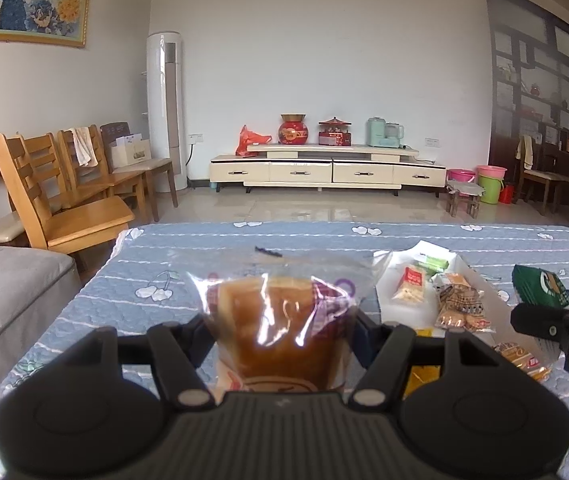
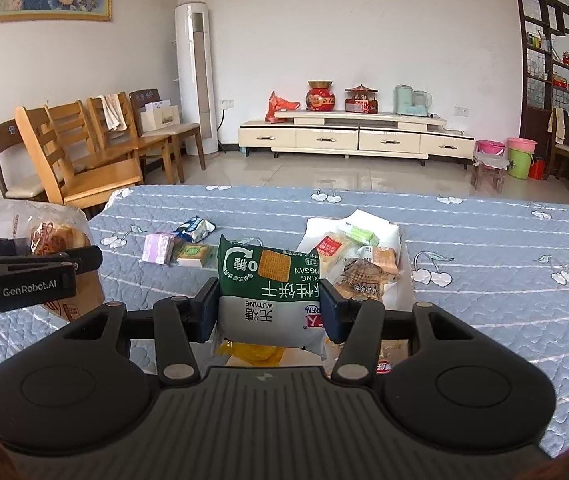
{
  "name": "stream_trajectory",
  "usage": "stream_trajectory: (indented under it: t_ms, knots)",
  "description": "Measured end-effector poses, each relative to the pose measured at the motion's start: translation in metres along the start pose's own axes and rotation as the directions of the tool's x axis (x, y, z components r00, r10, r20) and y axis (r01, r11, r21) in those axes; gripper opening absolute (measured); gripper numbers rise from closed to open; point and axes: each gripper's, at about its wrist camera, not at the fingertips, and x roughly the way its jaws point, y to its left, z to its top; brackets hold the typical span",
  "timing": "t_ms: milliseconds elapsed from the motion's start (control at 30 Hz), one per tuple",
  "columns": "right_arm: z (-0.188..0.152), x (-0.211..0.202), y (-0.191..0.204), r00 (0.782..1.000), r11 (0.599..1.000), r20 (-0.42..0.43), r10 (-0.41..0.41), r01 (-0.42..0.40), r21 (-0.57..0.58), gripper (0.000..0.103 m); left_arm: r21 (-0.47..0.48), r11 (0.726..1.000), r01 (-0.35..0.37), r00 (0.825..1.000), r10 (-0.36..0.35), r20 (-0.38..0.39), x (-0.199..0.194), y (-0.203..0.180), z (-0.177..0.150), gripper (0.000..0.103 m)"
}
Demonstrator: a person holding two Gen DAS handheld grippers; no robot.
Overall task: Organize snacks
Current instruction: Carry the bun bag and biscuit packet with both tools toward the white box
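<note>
My left gripper (image 1: 282,320) is shut on a clear packet of brown bread (image 1: 280,320), held above the blue quilted table (image 1: 204,248). The bread (image 2: 56,240) and that gripper also show at the left of the right wrist view. My right gripper (image 2: 270,304) is shut on a green and white biscuit packet (image 2: 268,292); this packet (image 1: 540,286) shows at the right of the left wrist view. Several snack packets (image 2: 360,256) lie on a white bag (image 2: 368,220) beyond it. A purple packet (image 2: 158,248), a blue packet (image 2: 196,228) and a small green packet (image 2: 194,255) lie left of centre.
Yellow and orange packets (image 2: 256,354) lie under my right gripper. Wooden chairs (image 1: 64,184) and a grey sofa (image 1: 4,292) stand to the left of the table. A cream TV cabinet (image 1: 324,168) stands by the far wall. A small dark object (image 1: 268,251) lies mid-table.
</note>
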Motion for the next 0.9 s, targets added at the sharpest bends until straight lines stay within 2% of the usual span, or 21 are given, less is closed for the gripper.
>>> stream_trajectory:
  t_ms: [900]
  knots:
    - [0.007,-0.018,-0.030,0.994,0.994,0.064,-0.093,0.089,0.057,0.064,0.071,0.990,0.126,0.991,-0.129,0.043,0.009,-0.045,0.021,0.066]
